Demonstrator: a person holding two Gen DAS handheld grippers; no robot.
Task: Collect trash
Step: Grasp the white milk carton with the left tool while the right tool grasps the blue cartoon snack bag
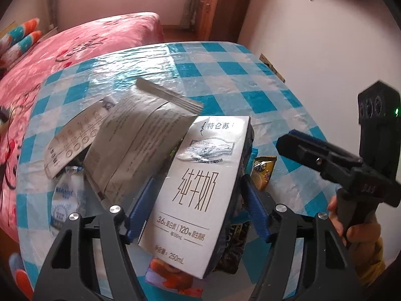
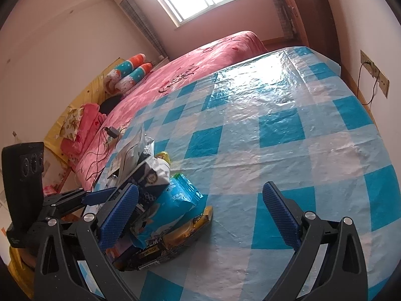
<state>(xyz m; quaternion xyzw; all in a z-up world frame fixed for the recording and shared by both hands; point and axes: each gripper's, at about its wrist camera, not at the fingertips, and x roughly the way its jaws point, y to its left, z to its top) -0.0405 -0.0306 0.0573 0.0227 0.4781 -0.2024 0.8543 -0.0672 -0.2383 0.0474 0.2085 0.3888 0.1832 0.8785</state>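
Observation:
A white 250 mL milk carton lies tilted on a heap of trash on the blue-checked table. My left gripper has its blue fingers on either side of the carton; I cannot tell whether they press it. Grey foil bags and a blue-white pouch lie to its left, a yellow wrapper to its right. In the right wrist view the pile shows as the carton, a blue snack bag and a dark wrapper. My right gripper is open and empty, just right of the pile.
A pink bed with pillows borders the table's far left side. A wooden cabinet stands at the back. A wall socket with cable is on the right wall. The right gripper body hovers beside the pile.

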